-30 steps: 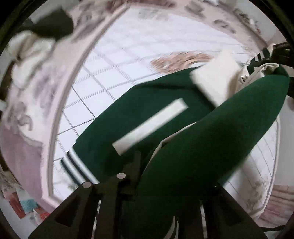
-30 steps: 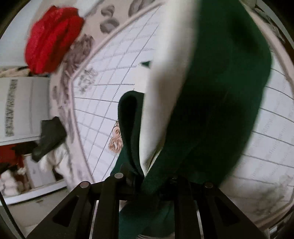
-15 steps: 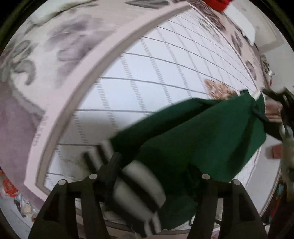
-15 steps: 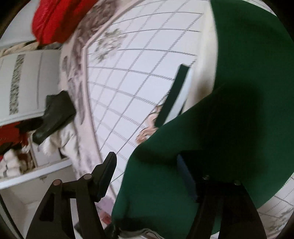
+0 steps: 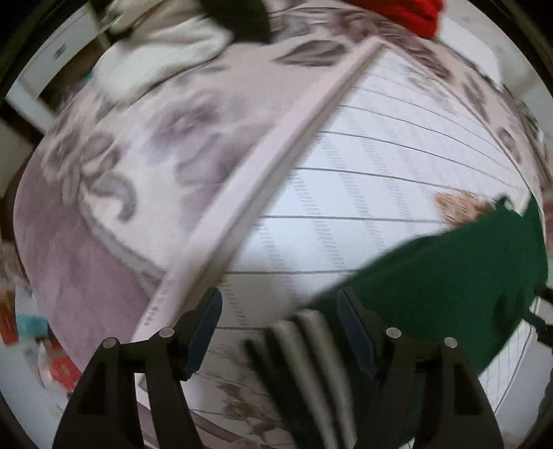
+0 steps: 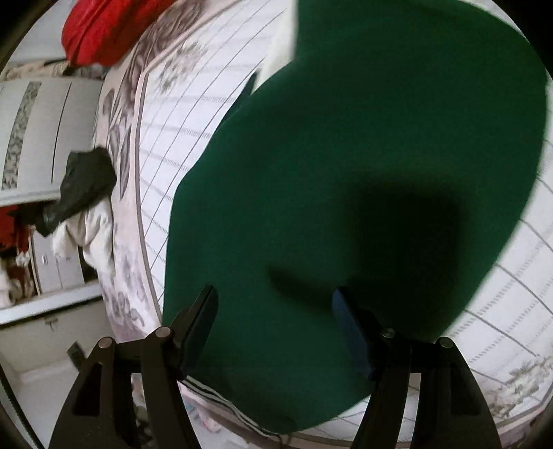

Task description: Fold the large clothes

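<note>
A dark green garment (image 6: 363, 193) with white-striped cuffs lies flat on a white grid-patterned bedspread (image 6: 193, 114). My right gripper (image 6: 274, 311) is open just above its lower part, holding nothing. In the left wrist view the same garment (image 5: 456, 279) lies at the right, with its striped cuff (image 5: 304, 349) below my open, empty left gripper (image 5: 280, 317). The left view is blurred by motion.
A floral border (image 5: 145, 165) rings the bedspread. A red item (image 6: 103, 27) lies at the far corner. A black piece (image 6: 83, 186) and a white piece (image 6: 93, 231) of clothing lie on the bed's edge. White cabinets (image 6: 38, 114) stand beside the bed.
Both grippers were shut on the green garment a second ago; both have opened and let it go. The garment now lies flat, and the left gripper has swung away to the left.
</note>
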A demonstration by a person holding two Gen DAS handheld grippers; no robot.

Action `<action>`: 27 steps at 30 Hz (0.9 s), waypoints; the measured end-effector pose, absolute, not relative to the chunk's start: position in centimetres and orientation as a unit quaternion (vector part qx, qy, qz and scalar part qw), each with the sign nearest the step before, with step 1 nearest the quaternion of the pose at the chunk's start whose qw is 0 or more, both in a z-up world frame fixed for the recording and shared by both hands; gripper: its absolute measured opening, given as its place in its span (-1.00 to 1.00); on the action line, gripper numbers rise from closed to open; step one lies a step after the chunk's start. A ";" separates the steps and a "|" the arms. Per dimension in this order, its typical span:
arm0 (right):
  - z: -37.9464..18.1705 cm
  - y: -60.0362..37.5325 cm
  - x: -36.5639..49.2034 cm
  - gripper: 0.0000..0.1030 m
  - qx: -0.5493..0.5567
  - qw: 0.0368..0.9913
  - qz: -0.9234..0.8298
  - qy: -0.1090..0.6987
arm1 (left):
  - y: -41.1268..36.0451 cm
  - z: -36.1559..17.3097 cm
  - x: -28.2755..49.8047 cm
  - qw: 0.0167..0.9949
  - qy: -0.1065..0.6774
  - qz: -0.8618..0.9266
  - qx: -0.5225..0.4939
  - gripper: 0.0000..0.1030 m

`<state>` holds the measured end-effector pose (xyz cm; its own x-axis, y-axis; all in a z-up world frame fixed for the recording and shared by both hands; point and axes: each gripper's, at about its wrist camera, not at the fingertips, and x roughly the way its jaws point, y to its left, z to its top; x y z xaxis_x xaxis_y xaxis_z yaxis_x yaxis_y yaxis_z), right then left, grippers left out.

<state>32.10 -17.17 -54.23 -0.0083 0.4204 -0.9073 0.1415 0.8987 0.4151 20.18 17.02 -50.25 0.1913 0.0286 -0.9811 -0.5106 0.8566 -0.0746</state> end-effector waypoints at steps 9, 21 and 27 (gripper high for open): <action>-57.0 -29.2 34.8 0.57 0.156 0.738 -0.050 0.655 | 10.8 -59.3 24.6 0.722 0.660 0.180 -0.102 0.68; -62.6 -35.5 30.3 -0.62 0.400 0.670 -0.023 0.625 | 12.7 -54.6 25.8 0.733 0.638 0.192 -0.139 0.70; -61.6 -33.6 20.3 -0.88 0.401 0.603 0.001 0.690 | 9.1 -50.7 24.4 0.755 0.625 0.176 -0.093 0.70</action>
<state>20.28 -33.60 -61.63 0.0482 0.5536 -0.8314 0.5517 0.6791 0.4842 24.38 9.12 -50.66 0.1560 0.1499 -0.9763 -0.3822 0.9206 0.0803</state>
